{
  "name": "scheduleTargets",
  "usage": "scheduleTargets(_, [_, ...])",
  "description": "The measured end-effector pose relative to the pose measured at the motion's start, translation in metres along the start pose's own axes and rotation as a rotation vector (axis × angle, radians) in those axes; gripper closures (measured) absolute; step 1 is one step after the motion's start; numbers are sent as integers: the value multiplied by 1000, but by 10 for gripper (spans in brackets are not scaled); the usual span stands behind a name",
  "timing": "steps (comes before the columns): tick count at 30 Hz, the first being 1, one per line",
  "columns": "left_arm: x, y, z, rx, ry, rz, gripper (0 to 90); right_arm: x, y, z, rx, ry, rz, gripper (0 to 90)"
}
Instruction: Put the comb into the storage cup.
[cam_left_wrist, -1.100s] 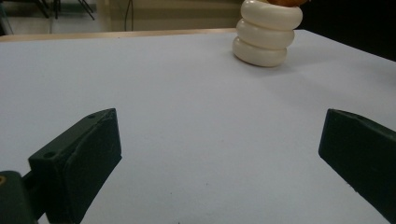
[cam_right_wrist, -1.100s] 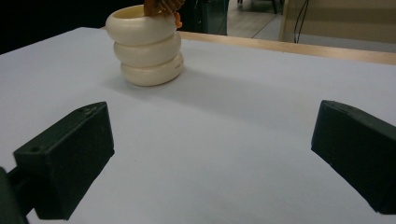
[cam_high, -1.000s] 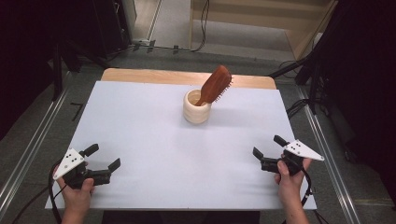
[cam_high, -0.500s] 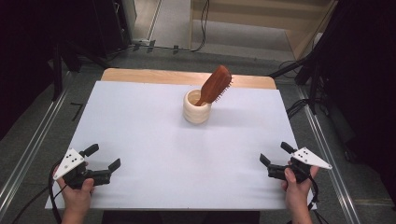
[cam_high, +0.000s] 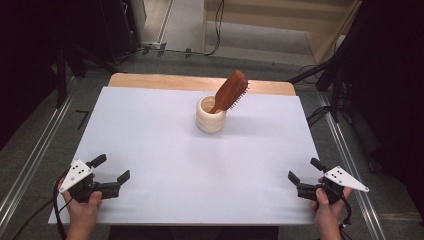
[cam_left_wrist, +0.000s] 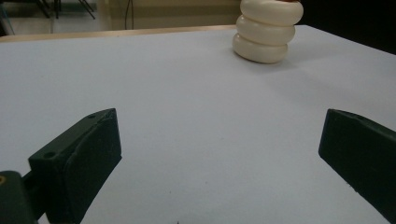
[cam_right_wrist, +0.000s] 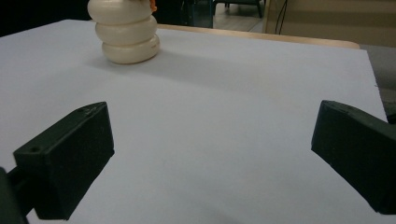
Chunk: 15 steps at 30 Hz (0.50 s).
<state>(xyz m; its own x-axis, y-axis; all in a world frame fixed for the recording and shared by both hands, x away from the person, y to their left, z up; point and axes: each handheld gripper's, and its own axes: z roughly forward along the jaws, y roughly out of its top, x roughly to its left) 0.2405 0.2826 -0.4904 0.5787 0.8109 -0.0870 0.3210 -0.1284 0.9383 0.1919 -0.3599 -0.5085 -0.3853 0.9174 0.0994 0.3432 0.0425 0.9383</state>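
A cream ribbed holder (cam_high: 210, 114) stands upright on the white table (cam_high: 150, 140), a little beyond its middle. A brown wooden hairbrush (cam_high: 230, 90) leans in it, head up and tilted to the right. The same holder (cam_left_wrist: 267, 30) shows far ahead in the left gripper view, and as a cream holder (cam_right_wrist: 127, 31) at the upper left of the right gripper view. My left gripper (cam_high: 111, 167) hovers open over the near left corner, nothing between its jaws. My right gripper (cam_high: 305, 169) is open and empty at the near right edge. Both are far from the holder.
A wooden strip (cam_high: 200, 82) runs along the table's far edge. Metal rails (cam_high: 30, 165) flank the table on the floor, with cables and dark stands (cam_high: 335, 85) beyond the right side. Wide bare white surface lies between the grippers and the holder.
My right gripper has drawn back toward the near right edge of the table. The left gripper, the holder and the hairbrush have stayed where they were.
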Motion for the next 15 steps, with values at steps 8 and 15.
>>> scheduleTargets(8, [0,0,0,4,-1,3,0,-10,-5,-9,0,0,-7,0])
scheduleTargets(15, [2,0,0,1,-3,-6,0,-13,-10,-4,9,13,7,0])
